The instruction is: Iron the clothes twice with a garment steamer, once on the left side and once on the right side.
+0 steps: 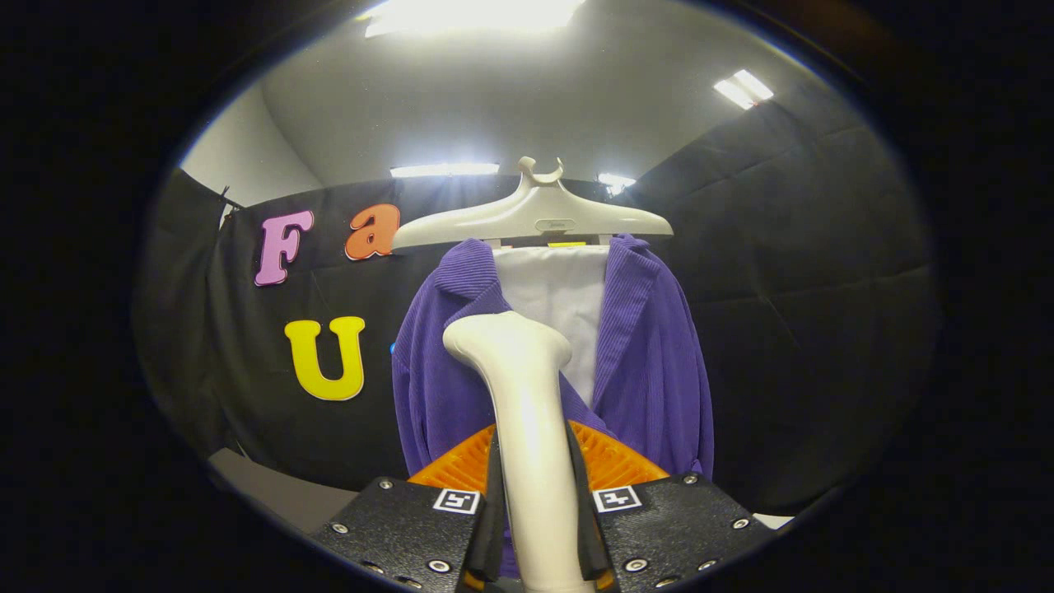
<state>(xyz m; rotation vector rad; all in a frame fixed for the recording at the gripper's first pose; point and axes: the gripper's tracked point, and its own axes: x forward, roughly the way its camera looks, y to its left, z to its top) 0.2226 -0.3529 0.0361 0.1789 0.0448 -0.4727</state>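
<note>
A purple corduroy jacket (650, 362) hangs open on a pale hanger (535, 216), with a white panel (560, 305) showing between its lapels. My gripper (535, 511) is shut on the cream handle of the garment steamer (527, 412), which rises straight up between the fingers. The steamer's head (506, 339) sits in front of the jacket's left front, just below the left lapel. Whether the head touches the cloth cannot be told.
Black padded booth walls (790, 272) stand behind and to the right of the jacket. A grey floor or ledge (280, 494) lies low on the left. Ceiling lights (445, 170) glare above the hanger.
</note>
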